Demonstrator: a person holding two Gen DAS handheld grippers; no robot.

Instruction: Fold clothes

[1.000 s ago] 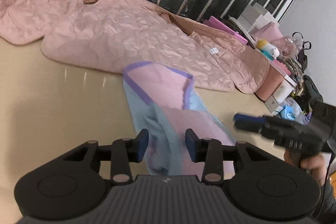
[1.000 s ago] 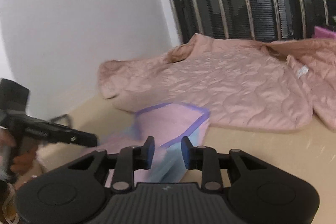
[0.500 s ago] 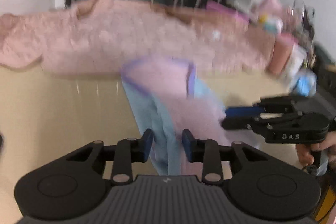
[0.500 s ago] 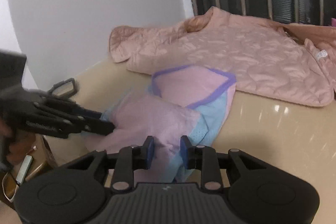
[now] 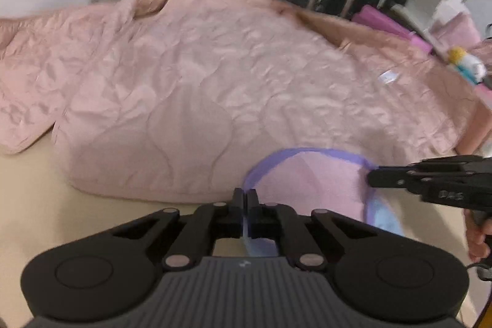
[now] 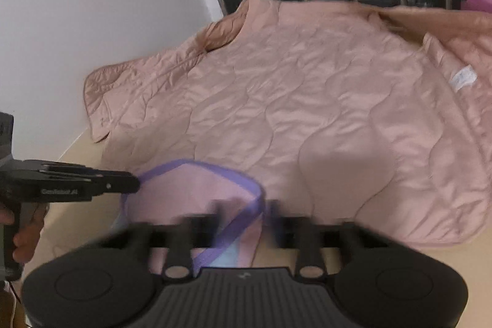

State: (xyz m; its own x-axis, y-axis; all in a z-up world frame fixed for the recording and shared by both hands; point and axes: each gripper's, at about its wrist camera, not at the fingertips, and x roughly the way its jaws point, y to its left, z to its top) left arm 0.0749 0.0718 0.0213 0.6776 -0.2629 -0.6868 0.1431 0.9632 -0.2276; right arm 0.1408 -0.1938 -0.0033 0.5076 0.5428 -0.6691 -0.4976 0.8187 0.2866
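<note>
A small pink and light-blue garment with purple trim lies on the beige table, its far edge against a pink quilted jacket. My left gripper is closing; its pads pinch the purple trim at the garment's left corner. In the left wrist view my right gripper nips the right corner. The right wrist view is blurred: the right gripper is closing over the trim of the garment, and the left gripper holds the other corner. The jacket spreads behind.
A barred dark window runs behind the jacket, with a white wall to its left. Boxes, pink items and a small toy crowd the far right. A person's hand grips the right tool's handle. Bare table shows at the left.
Both grippers moved forward along the garment to its purple-trimmed far edge beside the jacket. Their jaws, open before, have come together on that edge.
</note>
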